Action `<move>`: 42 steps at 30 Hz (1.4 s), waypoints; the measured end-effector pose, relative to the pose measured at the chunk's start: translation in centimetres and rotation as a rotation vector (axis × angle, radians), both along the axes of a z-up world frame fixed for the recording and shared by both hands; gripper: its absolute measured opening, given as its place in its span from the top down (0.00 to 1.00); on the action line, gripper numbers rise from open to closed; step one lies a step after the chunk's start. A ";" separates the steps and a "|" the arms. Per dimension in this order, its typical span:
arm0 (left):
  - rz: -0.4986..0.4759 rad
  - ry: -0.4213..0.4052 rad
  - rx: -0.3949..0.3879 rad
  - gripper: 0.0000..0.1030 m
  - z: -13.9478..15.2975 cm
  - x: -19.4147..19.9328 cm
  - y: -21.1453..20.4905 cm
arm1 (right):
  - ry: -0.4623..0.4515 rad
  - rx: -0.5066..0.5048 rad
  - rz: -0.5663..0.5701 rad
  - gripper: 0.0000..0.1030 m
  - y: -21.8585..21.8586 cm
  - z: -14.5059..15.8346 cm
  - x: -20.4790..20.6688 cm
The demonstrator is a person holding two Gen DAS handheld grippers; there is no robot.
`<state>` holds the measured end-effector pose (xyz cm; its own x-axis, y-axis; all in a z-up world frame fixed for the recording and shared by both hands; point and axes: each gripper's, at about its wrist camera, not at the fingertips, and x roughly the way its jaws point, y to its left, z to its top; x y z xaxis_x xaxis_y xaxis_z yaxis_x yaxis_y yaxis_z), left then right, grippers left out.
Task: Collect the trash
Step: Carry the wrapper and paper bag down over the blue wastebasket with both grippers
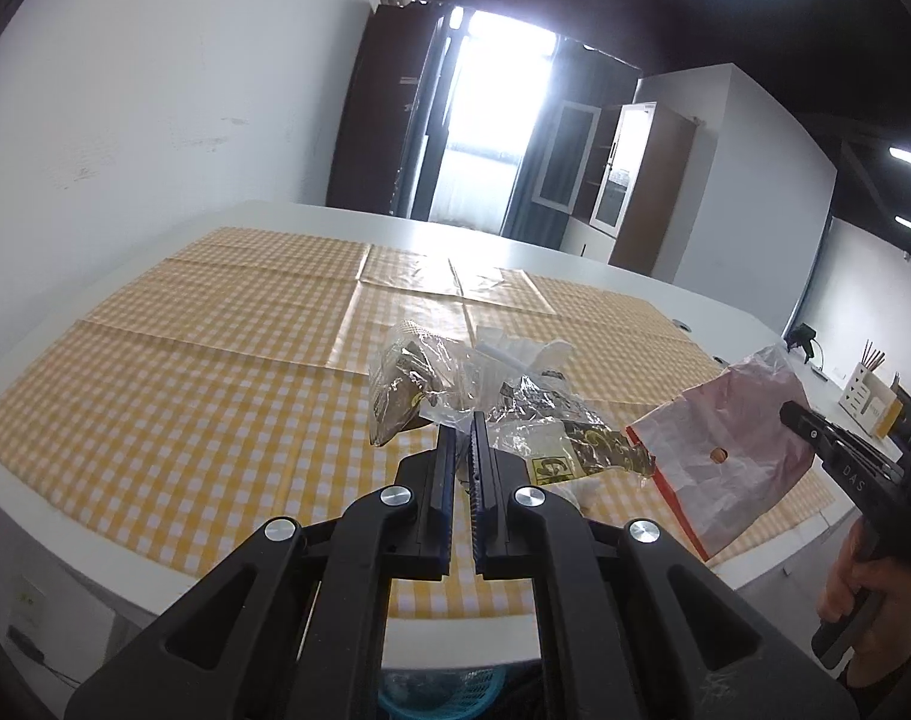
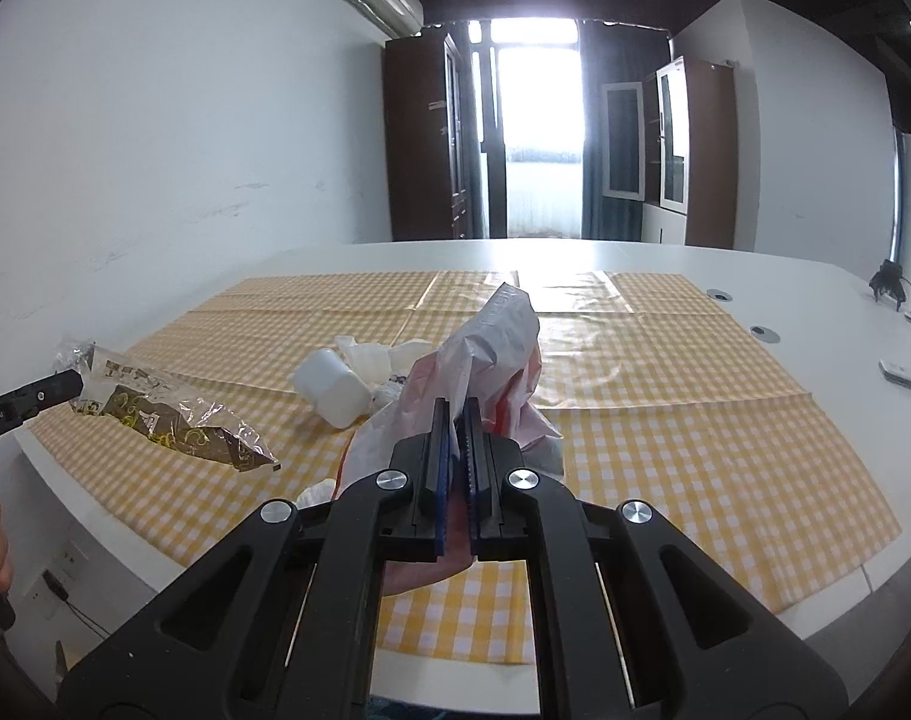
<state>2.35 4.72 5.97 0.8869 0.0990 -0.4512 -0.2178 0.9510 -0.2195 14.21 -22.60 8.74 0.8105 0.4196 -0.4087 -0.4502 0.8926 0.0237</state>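
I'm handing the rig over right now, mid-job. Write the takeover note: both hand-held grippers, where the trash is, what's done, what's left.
Left hand-held gripper: shut on the clear brown-printed wrapper, held up off the table.
Right hand-held gripper: shut on the white and red plastic bag, also lifted.
On the yellow checked tablecloth: a white cup on its side and crumpled white scraps remain.
Done: two pieces picked up.
Left: drop both; a blue basket shows below the table edge, likely the bin. Then collect the cup and scraps.

Yellow-white checked tablecloth [image 2: 665, 420]; brown-gold clear wrapper [image 2: 173, 426]; pink-white bag [image 2: 497, 336].
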 end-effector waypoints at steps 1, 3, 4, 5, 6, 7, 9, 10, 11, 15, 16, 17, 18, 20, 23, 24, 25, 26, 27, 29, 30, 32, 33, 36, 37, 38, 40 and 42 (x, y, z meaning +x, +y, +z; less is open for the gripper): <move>-0.001 0.000 0.006 0.96 0.0 -0.8 -0.2 | -0.015 -0.009 -0.003 0.96 -0.2 0.1 -1.0; 0.000 -0.001 0.024 0.97 0.1 -2.6 -0.7 | -0.036 -0.018 0.006 0.96 -0.5 0.1 -2.8; 0.001 -0.003 0.034 0.97 0.1 -3.5 -0.9 | -0.033 -0.011 0.016 0.96 -0.8 0.1 -3.5; 0.004 -0.006 0.041 0.97 0.1 -4.3 -1.0 | -0.031 -0.005 0.026 0.96 -1.0 0.1 -4.3; 0.007 -0.007 0.046 0.97 0.1 -5.2 -1.1 | -0.033 -0.003 0.036 0.96 -1.2 0.1 -5.1; 0.007 -0.006 0.050 0.97 0.0 -6.1 -1.2 | -0.038 -0.005 0.043 0.96 -1.3 -0.1 -5.9; 0.011 -0.002 0.056 0.97 -0.4 -7.6 -1.5 | -0.045 -0.009 0.061 0.96 -1.5 -0.3 -7.4; 0.013 0.002 0.058 0.97 -0.6 -8.2 -1.5 | -0.044 -0.009 0.072 0.96 -1.5 -0.5 -8.1; 0.013 0.007 0.060 0.97 -0.9 -8.9 -1.6 | -0.040 -0.010 0.081 0.96 -1.6 -0.7 -8.6; 0.000 0.042 0.061 0.97 -2.5 -11.0 -2.0 | -0.033 -0.038 0.141 0.96 -1.2 -2.0 -11.3; 0.001 0.049 0.060 0.97 -2.8 -11.3 -2.0 | -0.040 -0.050 0.151 0.96 -1.1 -2.3 -12.0; 0.000 0.058 0.058 0.97 -3.3 -11.7 -1.9 | -0.043 -0.057 0.160 0.96 -1.1 -2.6 -12.7; -0.006 0.069 0.058 0.97 -3.8 -12.1 -1.9 | -0.039 -0.063 0.169 0.96 -1.0 -3.0 -13.2; -0.012 0.089 0.064 0.97 -4.8 -12.7 -2.2 | -0.011 -0.067 0.187 0.96 -1.2 -3.9 -13.8; -0.021 0.128 0.072 0.97 -6.6 -13.3 -2.6 | 0.031 -0.061 0.215 0.96 -1.9 -5.5 -14.7; -0.024 0.145 0.078 0.97 -7.4 -13.4 -2.8 | 0.037 -0.065 0.220 0.96 -1.9 -5.9 -14.9; -0.027 0.159 0.086 0.97 -8.1 -13.4 -2.9 | 0.041 -0.067 0.223 0.96 -1.9 -6.5 -15.2; -0.027 0.174 0.097 0.96 -8.8 -13.4 -3.2 | 0.049 -0.069 0.231 0.96 -1.8 -7.0 -15.5; -0.028 0.191 0.106 0.97 -9.5 -13.3 -3.4 | 0.058 -0.074 0.242 0.96 -1.6 -7.5 -15.8; -0.036 0.223 0.102 0.97 -11.0 -12.9 -3.5 | 0.077 -0.085 0.257 0.96 -1.2 -8.5 -16.0; -0.039 0.236 0.098 0.97 -11.6 -12.8 -3.6 | 0.087 -0.091 0.260 0.96 -1.0 -9.0 -16.0; -0.042 0.266 0.092 0.97 -13.2 -12.4 -3.8 | 0.109 -0.108 0.253 0.96 -0.5 -10.3 -15.9; -0.042 0.280 0.088 0.97 -13.9 -12.2 -3.8 | 0.119 -0.114 0.253 0.96 -0.3 -10.9 -15.8; -0.041 0.318 0.074 0.97 -15.9 -11.4 -3.7 | 0.157 -0.124 0.259 0.96 0.4 -13.0 -15.4; -0.041 0.331 0.070 0.97 -16.6 -11.1 -3.8 | 0.171 -0.126 0.265 0.96 0.6 -13.8 -15.2; -0.041 0.344 0.067 0.97 -17.2 -10.8 -3.7 | 0.182 -0.126 0.266 0.96 0.8 -14.5 -15.0; -0.055 0.366 0.055 0.97 -18.4 -10.0 -3.7 | 0.200 -0.137 0.263 0.96 1.3 -15.8 -14.5; -0.054 0.388 0.057 0.97 -19.6 -9.3 -3.7 | 0.222 -0.149 0.265 0.96 1.9 -17.2 -14.1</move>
